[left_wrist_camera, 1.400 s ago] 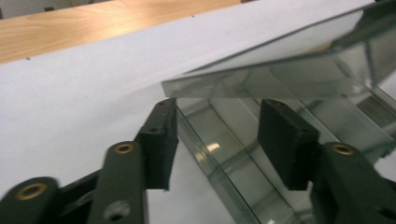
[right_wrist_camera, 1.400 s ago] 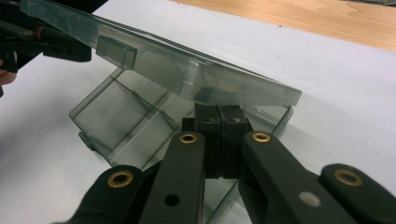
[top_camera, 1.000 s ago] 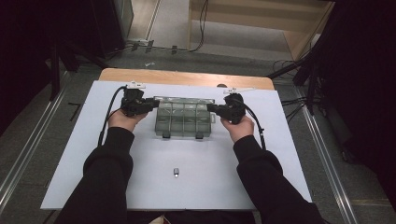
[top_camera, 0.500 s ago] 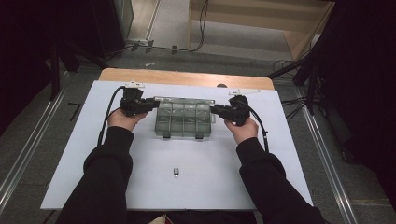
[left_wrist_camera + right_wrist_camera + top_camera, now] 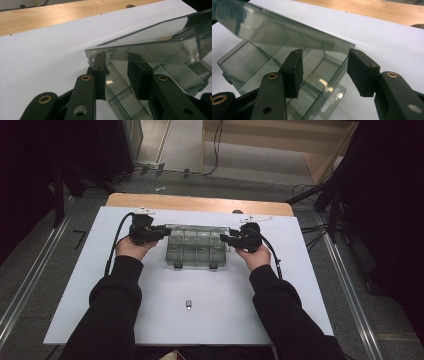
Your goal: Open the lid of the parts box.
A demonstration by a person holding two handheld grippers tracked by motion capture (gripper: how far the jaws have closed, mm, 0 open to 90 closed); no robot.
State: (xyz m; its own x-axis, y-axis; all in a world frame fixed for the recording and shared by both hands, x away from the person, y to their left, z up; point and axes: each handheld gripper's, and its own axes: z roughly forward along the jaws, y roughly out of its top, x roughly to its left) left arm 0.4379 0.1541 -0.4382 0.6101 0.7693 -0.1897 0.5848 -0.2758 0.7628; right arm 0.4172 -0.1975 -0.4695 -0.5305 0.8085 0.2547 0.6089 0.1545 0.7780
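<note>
A clear plastic compartment box (image 5: 197, 247) lies on the white board, its lid tilted up a little. My left gripper (image 5: 162, 234) is at the box's left end and my right gripper (image 5: 224, 239) at its right end. In the left gripper view the lid (image 5: 160, 37) lies just over the tips of my left gripper (image 5: 116, 56), whose jaws stand apart above the box's empty compartments (image 5: 175, 72). In the right gripper view my right gripper (image 5: 325, 52) gapes wide under the lid's corner (image 5: 274, 27), straddling the end wall of the box (image 5: 252, 67).
A small metal piece (image 5: 188, 304) lies on the white board (image 5: 300, 285) in front of the box, between the person's forearms. A wooden table edge (image 5: 200, 202) runs behind the board. Cables trail from both grippers.
The right hand has shifted slightly to the right and toward the person. The left hand and the box stay about where they were.
</note>
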